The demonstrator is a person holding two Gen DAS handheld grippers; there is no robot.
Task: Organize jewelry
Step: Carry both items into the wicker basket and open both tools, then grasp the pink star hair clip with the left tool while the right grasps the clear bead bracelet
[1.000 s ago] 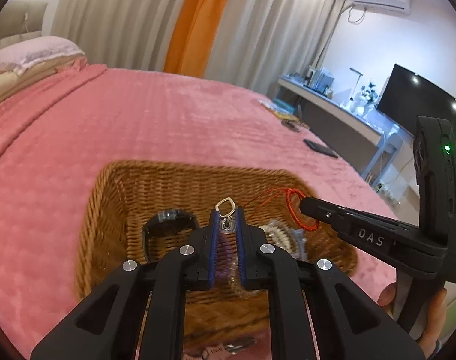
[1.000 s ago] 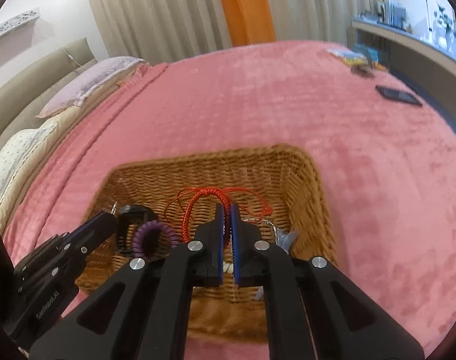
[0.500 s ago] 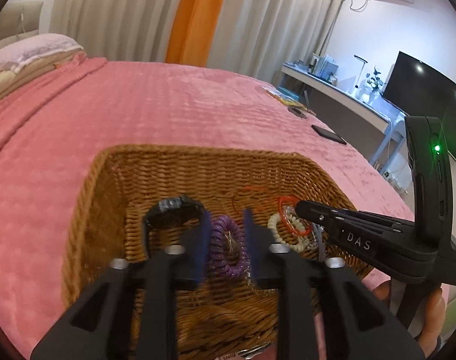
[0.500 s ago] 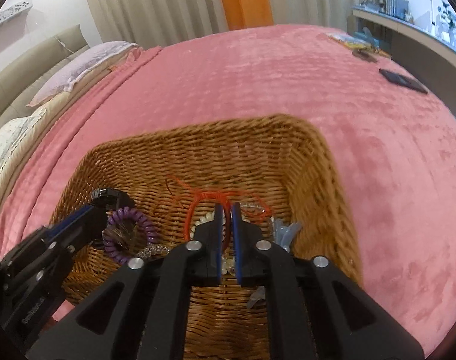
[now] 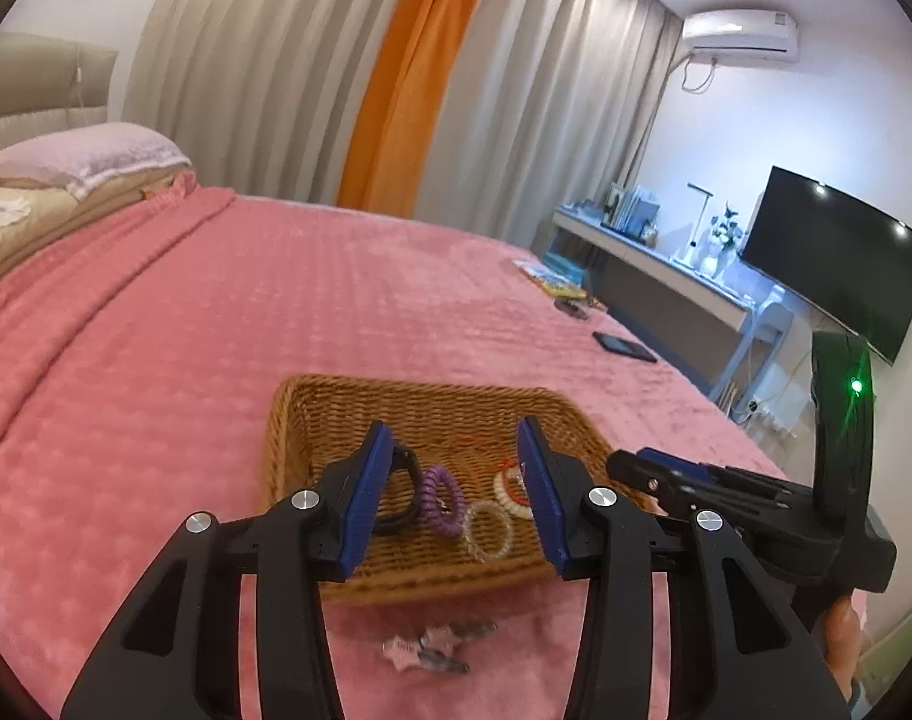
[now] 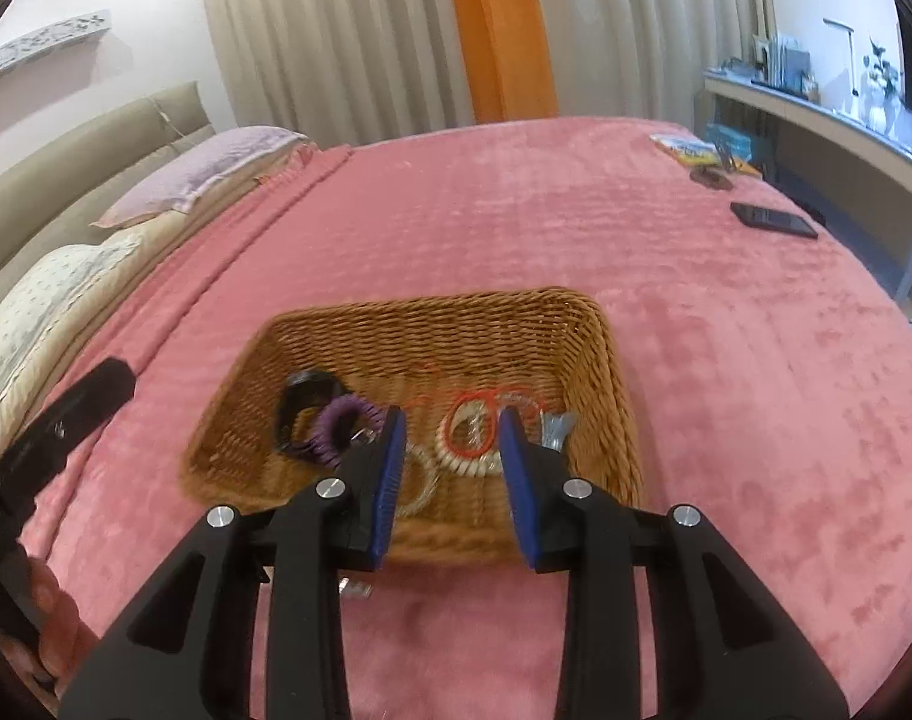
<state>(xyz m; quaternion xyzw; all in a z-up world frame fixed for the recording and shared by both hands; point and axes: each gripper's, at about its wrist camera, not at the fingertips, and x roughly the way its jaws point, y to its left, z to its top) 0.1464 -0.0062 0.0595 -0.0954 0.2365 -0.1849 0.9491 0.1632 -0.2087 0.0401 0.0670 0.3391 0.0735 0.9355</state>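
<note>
A wicker basket (image 5: 312, 408) (image 6: 600, 348) sits on the pink bed. In it lie a black band (image 6: 303, 396), a purple coil bracelet (image 5: 441, 495) (image 6: 342, 426), a clear bead bracelet (image 5: 486, 531), a white bead bracelet (image 6: 462, 456) and a red cord (image 6: 480, 420). My left gripper (image 5: 456, 456) is open and empty, above the basket's near side. My right gripper (image 6: 453, 438) is open and empty over the basket. It shows at the right of the left wrist view (image 5: 648, 468). Small hair clips (image 5: 432, 648) lie on the blanket in front of the basket.
The pink blanket (image 6: 516, 210) covers the bed. Pillows (image 6: 198, 174) lie at the head on the left. A phone (image 6: 771, 219) and small items (image 6: 696, 150) lie near the far right edge. A desk (image 5: 666, 276) and a TV (image 5: 834, 264) stand beyond.
Both grippers have opened and pulled back from the basket. The left one let go of the purple coil bracelet, the right one the red cord; both now lie in the basket.
</note>
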